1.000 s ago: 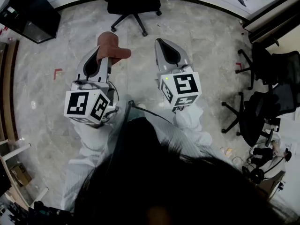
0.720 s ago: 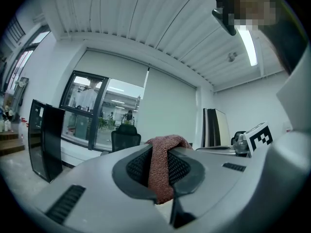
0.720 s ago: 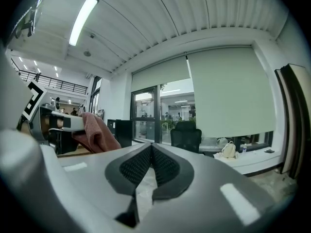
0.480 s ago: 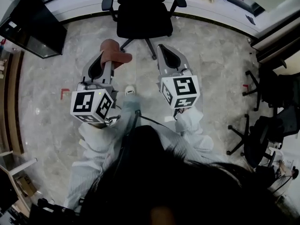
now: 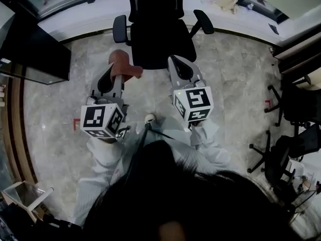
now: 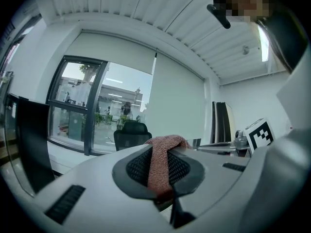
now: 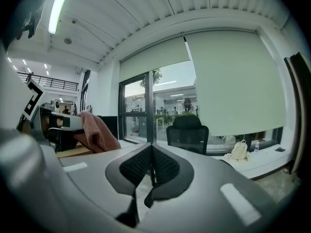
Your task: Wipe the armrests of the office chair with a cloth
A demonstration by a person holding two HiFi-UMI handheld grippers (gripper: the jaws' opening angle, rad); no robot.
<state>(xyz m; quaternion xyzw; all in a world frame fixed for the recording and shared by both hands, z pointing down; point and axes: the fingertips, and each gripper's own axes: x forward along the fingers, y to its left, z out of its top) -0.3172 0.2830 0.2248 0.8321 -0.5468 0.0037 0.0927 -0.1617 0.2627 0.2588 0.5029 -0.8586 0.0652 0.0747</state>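
One black office chair (image 5: pixel 159 39) on castors fills the upper centre of the head view, and neither of its padded armrests (image 5: pixel 119 30) is being touched. Below it, the left tongs (image 5: pixel 114 70) are clamped on a reddish-brown cloth (image 5: pixel 122 57), which droops near the seat, clear of either armrest. The right tongs (image 5: pixel 173 59) are closed and empty. Wiping appears not yet begun, so both armrests are left to do.

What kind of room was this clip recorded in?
Most likely an open office. A black swivel chair stands ahead and more chairs are clustered at the right. A long white ledge runs under a glazed wall with a roller blind.
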